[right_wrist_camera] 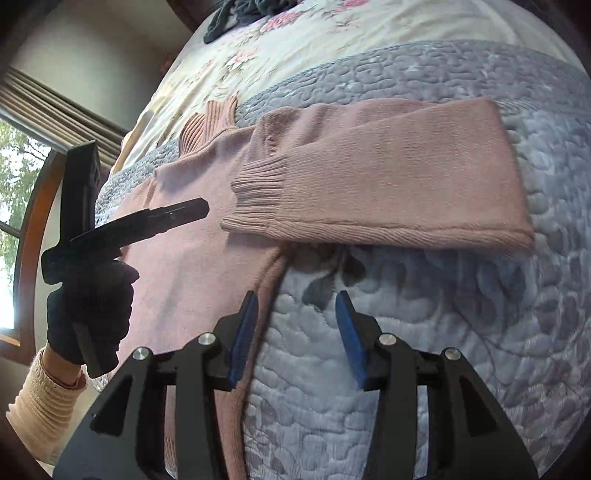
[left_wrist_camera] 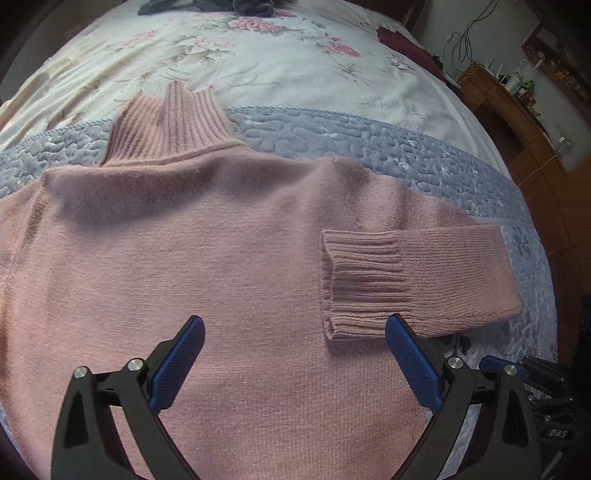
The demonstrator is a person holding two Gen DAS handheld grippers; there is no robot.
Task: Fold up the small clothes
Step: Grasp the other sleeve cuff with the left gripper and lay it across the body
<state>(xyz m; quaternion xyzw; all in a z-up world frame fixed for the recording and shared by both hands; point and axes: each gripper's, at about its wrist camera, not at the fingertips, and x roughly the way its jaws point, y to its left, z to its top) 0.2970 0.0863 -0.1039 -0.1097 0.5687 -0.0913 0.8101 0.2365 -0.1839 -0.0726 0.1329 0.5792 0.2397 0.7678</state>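
Quilted bed (left_wrist_camera: pixel 369 147), pink sweater (left_wrist_camera: pixel 184 240), "DAS" tag (left_wrist_camera: pixel 557 433).

White letters, possibly "DAS", on black part (left_wrist_camera: pixel 557 432) beside right tool.

Open, flat room is offered by the grey quilt (right_wrist_camera: pixel 424 350) to the right of the pink sweater (left_wrist_camera: pixel 221 258), where nothing is laid. The sweater's middle is left bare, but its right side is covered by the folded sleeve (right_wrist_camera: pixel 388 192), whose ribbed cuff (left_wrist_camera: pixel 362 280) is turned inward. Passage from the left in the right wrist view is blocked by the left gripper (right_wrist_camera: pixel 199 208), held above the sweater in a gloved hand (right_wrist_camera: pixel 92 306). The far floral bedspread (left_wrist_camera: pixel 277 62) is interrupted only by dark clothes (left_wrist_camera: pixel 207 5) at its far edge.
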